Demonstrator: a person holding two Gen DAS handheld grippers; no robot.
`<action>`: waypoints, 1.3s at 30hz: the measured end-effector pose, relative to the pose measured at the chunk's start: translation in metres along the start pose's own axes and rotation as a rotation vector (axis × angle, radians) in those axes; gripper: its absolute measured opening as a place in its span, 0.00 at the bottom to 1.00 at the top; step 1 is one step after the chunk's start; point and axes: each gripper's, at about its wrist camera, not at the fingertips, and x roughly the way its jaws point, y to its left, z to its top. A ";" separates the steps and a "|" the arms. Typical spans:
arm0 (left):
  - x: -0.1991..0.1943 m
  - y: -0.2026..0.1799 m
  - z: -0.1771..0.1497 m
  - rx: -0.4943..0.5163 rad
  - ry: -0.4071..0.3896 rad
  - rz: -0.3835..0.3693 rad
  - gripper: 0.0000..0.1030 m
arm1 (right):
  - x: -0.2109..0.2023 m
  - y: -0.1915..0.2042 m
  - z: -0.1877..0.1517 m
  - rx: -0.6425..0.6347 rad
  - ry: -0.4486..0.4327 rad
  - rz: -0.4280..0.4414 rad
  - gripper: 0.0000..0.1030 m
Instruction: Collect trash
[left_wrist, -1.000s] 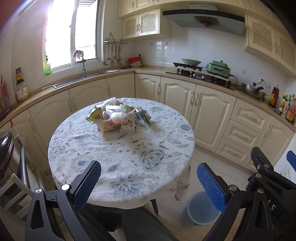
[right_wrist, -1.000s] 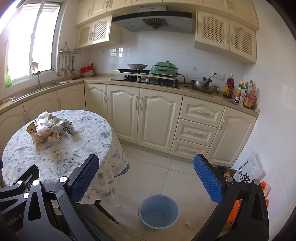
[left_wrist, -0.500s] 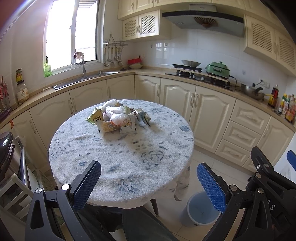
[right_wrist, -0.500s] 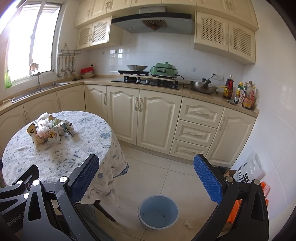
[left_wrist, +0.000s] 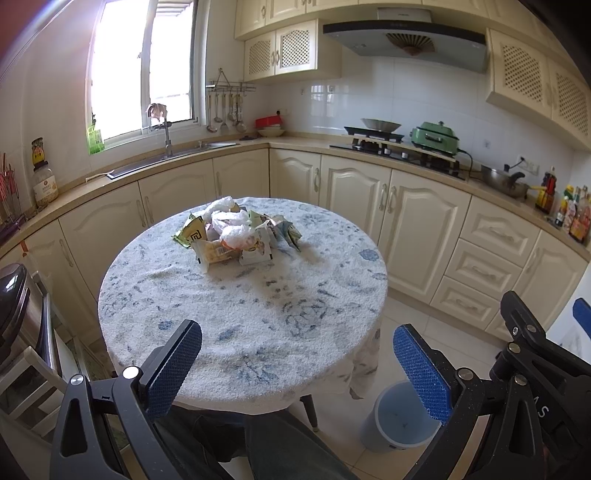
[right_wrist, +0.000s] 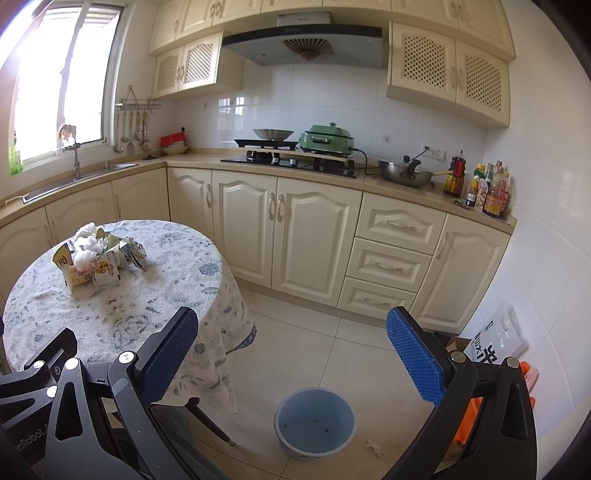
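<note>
**Trash pile waits at the far side of a kitchen table**

A round table (left_wrist: 258, 317) under a blue-flecked cloth fills a cream-cabinet kitchen, with a pale blue bin (right_wrist: 314, 421) standing on the tiled floor beside it, its visible bottom almost bare. The trash pile (left_wrist: 236, 236), crumpled white plastic bags heaped on torn snack wrappers and flattened cartons, sits toward the table's far side, well apart from both tools. The left gripper (left_wrist: 297, 363) hangs over the near table edge, jaws spread wide and holding nothing; the right gripper (right_wrist: 291, 354) points at the floor above the bin, equally wide and empty. The litter looks light, soft and slippery, likely to crumple and slide; a pinch on a bunched bag fold or a wrapper's raised edge seems the surest hold
</note>
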 end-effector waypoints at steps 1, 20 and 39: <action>0.000 0.000 0.000 0.000 0.000 0.001 0.99 | 0.000 0.000 0.000 0.000 0.000 0.000 1.00; 0.013 0.007 0.025 0.014 0.016 0.010 0.99 | 0.011 0.014 0.022 -0.016 0.037 -0.016 1.00; 0.075 0.097 0.127 -0.142 0.109 -0.005 0.99 | 0.056 0.109 0.114 -0.093 0.026 0.079 1.00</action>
